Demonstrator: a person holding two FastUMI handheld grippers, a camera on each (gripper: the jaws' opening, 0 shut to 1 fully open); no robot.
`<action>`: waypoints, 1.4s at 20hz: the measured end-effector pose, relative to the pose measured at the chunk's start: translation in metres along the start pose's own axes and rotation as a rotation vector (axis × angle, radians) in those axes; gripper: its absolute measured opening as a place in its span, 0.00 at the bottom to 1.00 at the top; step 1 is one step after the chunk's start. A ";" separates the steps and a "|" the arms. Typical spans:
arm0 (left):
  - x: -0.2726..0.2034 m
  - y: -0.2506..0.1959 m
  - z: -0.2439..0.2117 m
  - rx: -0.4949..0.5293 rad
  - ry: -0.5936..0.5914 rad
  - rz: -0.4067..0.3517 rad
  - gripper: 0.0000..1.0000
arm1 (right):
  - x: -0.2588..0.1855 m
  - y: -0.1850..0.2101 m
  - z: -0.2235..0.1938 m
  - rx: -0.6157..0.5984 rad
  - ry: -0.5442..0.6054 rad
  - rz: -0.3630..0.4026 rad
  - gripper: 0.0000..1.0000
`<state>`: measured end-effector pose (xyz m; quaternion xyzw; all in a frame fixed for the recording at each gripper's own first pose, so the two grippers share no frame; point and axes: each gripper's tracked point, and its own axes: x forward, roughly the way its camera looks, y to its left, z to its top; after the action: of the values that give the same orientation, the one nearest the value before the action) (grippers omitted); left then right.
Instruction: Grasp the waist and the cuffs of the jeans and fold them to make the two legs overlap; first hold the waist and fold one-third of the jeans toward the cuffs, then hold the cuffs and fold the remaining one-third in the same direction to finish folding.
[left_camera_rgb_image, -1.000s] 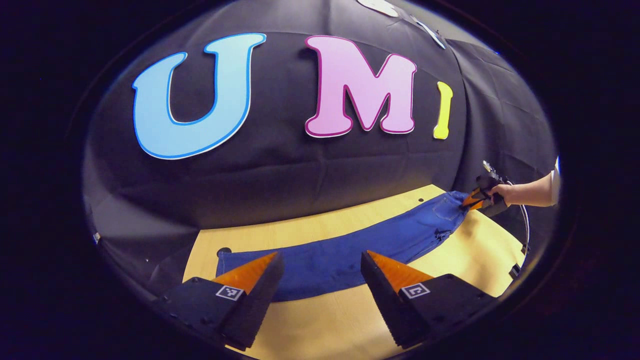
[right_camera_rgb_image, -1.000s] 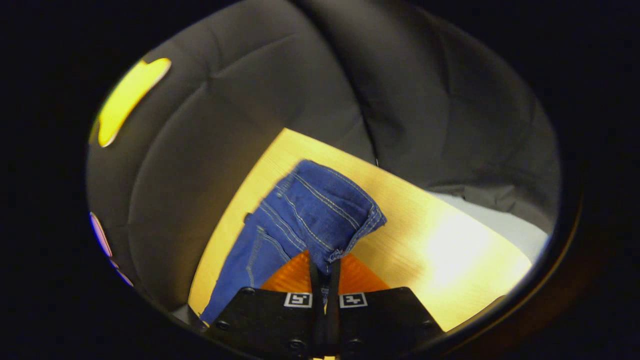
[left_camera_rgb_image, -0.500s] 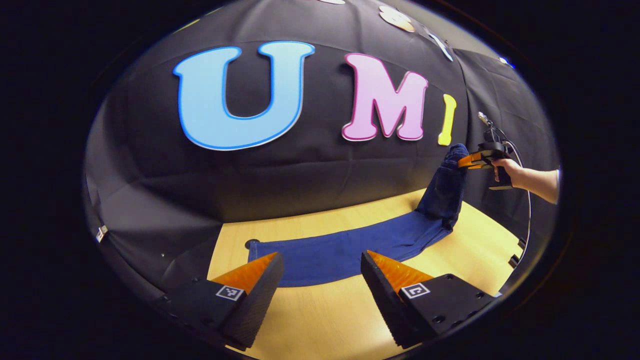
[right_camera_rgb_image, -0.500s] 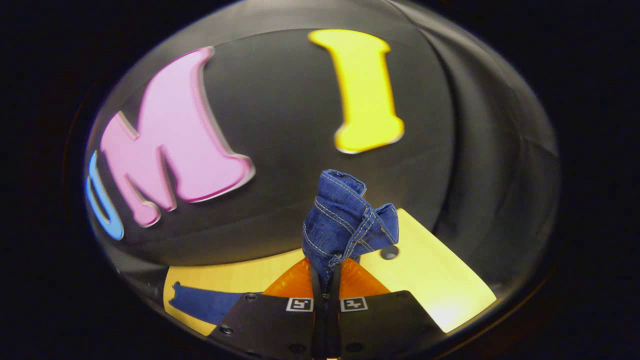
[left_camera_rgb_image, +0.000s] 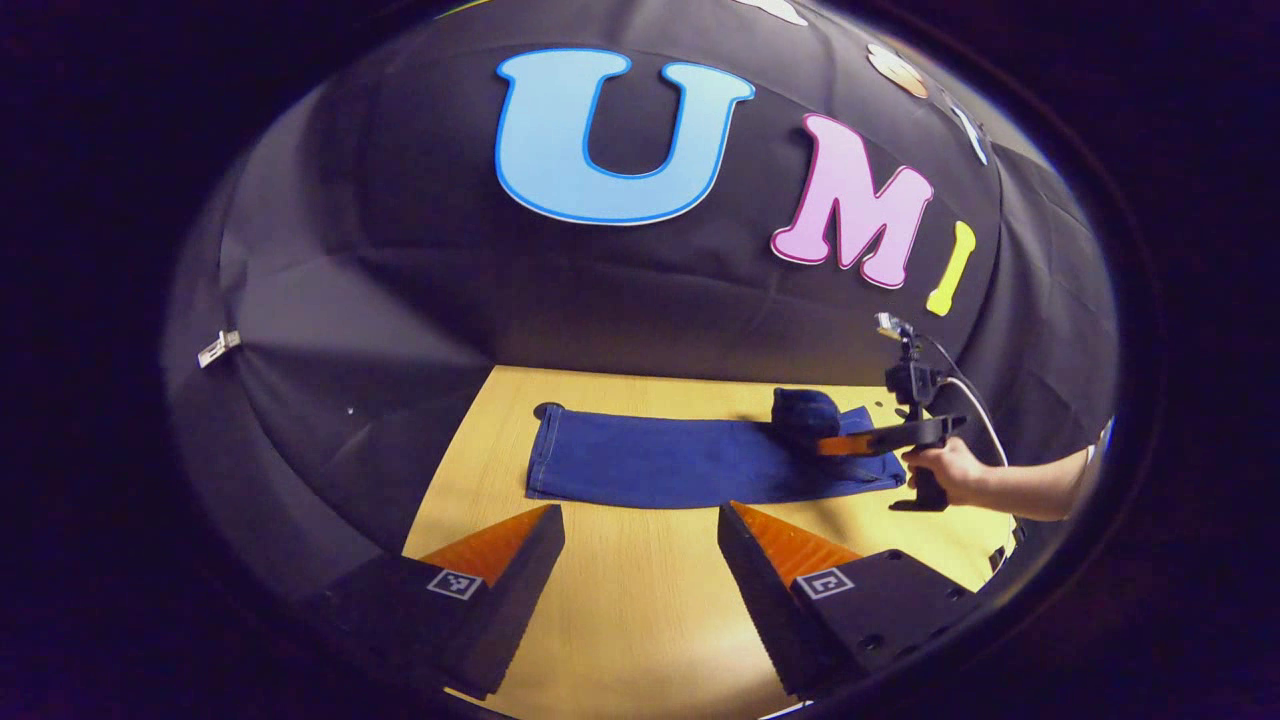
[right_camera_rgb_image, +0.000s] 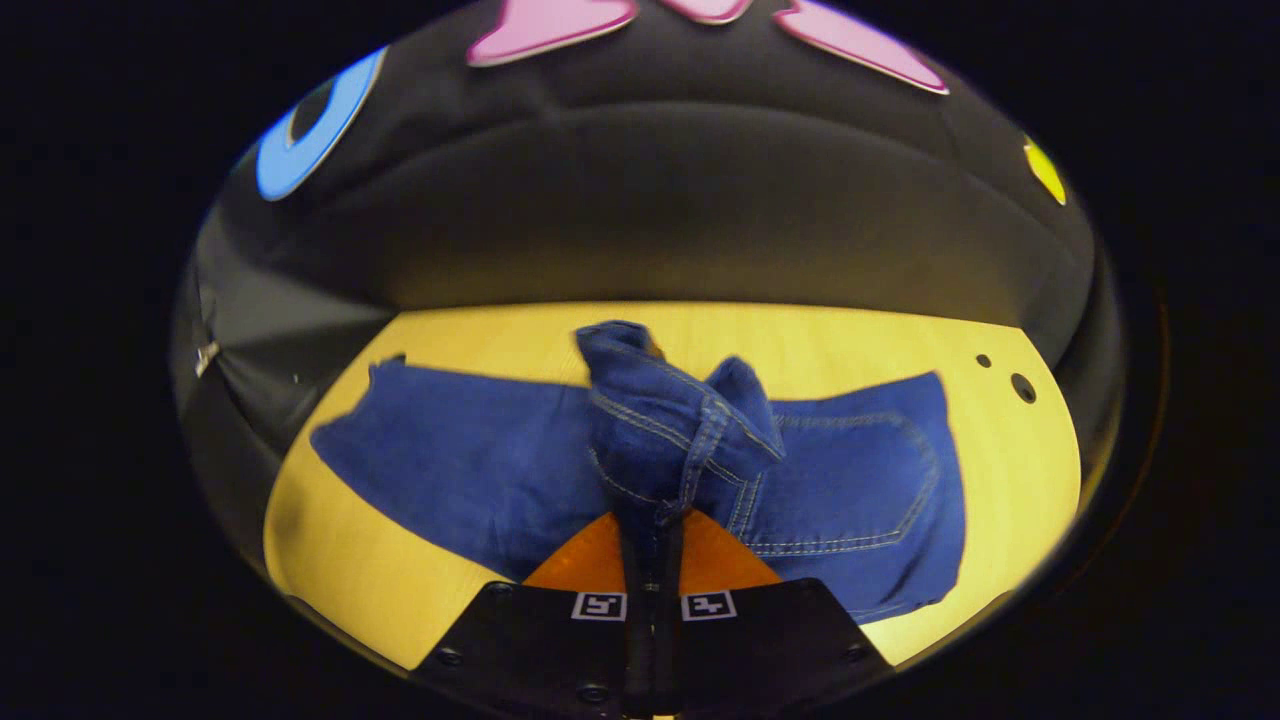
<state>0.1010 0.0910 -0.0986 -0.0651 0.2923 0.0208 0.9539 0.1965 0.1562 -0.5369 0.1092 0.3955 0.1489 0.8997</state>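
Blue jeans (left_camera_rgb_image: 660, 462) lie flat along the wooden table (left_camera_rgb_image: 640, 600), legs overlapped, cuffs (left_camera_rgb_image: 545, 450) at the left end. In the left gripper view, my right gripper (left_camera_rgb_image: 835, 445), held by a hand (left_camera_rgb_image: 950, 475), pinches the bunched waist (left_camera_rgb_image: 805, 410) just above the legs, doubled back toward the cuffs. In the right gripper view, the right gripper (right_camera_rgb_image: 650, 515) is shut on the waistband (right_camera_rgb_image: 680, 420), with the pocket area (right_camera_rgb_image: 860, 480) below it on the right and the legs (right_camera_rgb_image: 470, 465) on the left. My left gripper (left_camera_rgb_image: 640, 520) stands open over bare table, short of the jeans.
The black cloth wall (left_camera_rgb_image: 620, 300) closes off the table's far side. Small holes (right_camera_rgb_image: 1020, 385) mark the table top near the fold end. A cable (left_camera_rgb_image: 985, 420) trails from the right gripper. Bare wood lies in front of the jeans.
The right gripper lifted the waist high, then carried it over and down toward the cuffs, doubling the jeans back. The left gripper stayed open and drew back from the jeans.
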 end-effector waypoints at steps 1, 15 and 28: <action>0.003 0.003 -0.003 -0.017 0.009 0.003 0.98 | 0.009 0.004 -0.004 -0.018 0.000 0.003 0.05; 0.205 0.069 -0.021 -0.315 0.449 0.090 0.97 | -0.130 -0.116 -0.018 0.052 -0.102 0.388 0.95; 0.233 0.094 -0.041 -0.163 0.761 0.289 1.00 | -0.183 -0.224 -0.090 0.067 0.031 0.229 0.95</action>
<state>0.2639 0.1788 -0.2739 -0.1017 0.6275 0.1521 0.7568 0.0526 -0.1099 -0.5429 0.1814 0.3993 0.2390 0.8664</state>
